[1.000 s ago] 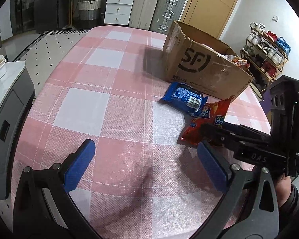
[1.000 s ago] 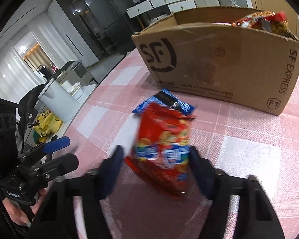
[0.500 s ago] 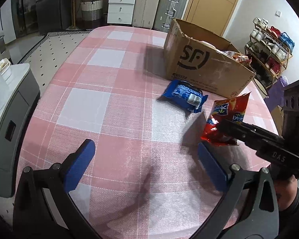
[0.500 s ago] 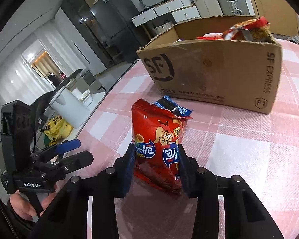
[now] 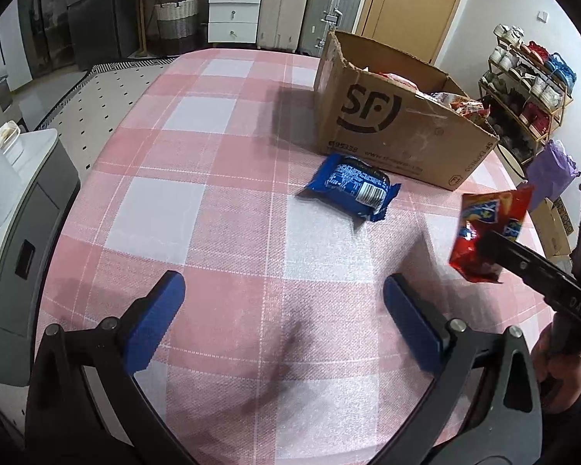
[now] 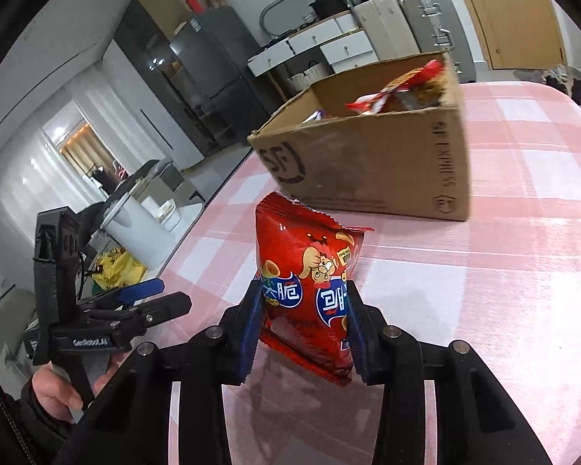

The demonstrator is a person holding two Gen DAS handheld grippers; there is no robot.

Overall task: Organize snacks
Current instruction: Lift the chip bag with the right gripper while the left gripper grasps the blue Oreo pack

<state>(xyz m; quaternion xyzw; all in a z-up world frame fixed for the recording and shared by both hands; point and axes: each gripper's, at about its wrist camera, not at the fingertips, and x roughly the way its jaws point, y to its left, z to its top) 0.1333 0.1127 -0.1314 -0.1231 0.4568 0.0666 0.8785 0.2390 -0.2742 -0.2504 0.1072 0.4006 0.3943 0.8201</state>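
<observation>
two grippers are in the pictures, one snack on the table, one snack in the air and one box. on the left, the left gripper (image 5: 282, 310) hovers above the pink and white checked tablecloth (image 5: 197, 178) with its two blue pads wide apart and nothing between them; in the right wrist view the body of this gripper shows the writing "getrobot.ai". further to the right, one blue snack packet (image 5: 352, 186) lies flat on the cloth, just beside the front wall of the cardboard box (image 5: 399, 135) but not touching it, as far as i can see. the packet has a white label with small text that is too small to read. the one box stands open on the far side of the table; it has a big "sf" logo, a web address printed under it and "sf express" on its short side. inside it are some red snack bags, and i cannot count them exactly. on the right, the right gripper (image 6: 304, 321) is closed on one red snack bag (image 6: 310, 275) and holds it upright above the cloth, near the box and on the near side of it. the bag shows a cartoon figure and chinese characters in blue labels. in the left wrist view the arm of this gripper carries the letters "das".
</observation>
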